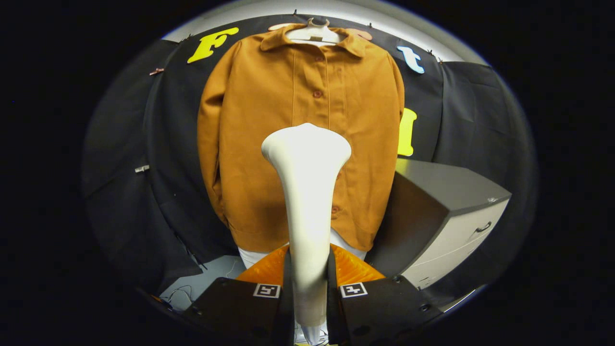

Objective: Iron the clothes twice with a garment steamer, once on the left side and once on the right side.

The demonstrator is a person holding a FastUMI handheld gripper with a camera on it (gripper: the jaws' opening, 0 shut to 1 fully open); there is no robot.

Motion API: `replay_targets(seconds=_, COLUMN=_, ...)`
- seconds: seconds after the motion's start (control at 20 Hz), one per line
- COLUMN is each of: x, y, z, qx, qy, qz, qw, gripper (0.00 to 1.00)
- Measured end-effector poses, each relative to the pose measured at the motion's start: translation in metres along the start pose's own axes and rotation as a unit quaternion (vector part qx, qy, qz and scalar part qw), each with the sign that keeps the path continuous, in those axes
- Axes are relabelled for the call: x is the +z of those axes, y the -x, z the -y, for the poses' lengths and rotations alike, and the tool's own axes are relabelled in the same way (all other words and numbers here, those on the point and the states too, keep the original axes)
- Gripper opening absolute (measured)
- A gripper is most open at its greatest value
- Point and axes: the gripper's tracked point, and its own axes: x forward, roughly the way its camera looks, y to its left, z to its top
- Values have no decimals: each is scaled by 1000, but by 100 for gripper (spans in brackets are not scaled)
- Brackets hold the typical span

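Gripper clamped on steamer handle | jacket hung on hanger beyond the head, cabinet beside | I judged: shift off the buttons, keep head flat, stroke one side slowly.

a staged recording booth: black cloth wall, jacket on hanger, drawer cabinet.
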Motion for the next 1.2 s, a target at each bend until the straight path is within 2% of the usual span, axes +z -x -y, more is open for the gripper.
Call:
replay_targets(seconds=0.7, x=113, y=90, z=49, qx=-7, qy=-12, qz=73, qw=997, gripper=30)
replay_targets(seconds=0.95, x=160, y=123, z=74, qx=-22, qy=-17, qz=104, qw=994, gripper=30)
replay_targets(seconds=1.2, x=185, y=144, z=90, qx=-34, qy=-27, qz=122, qw=992, gripper=30)
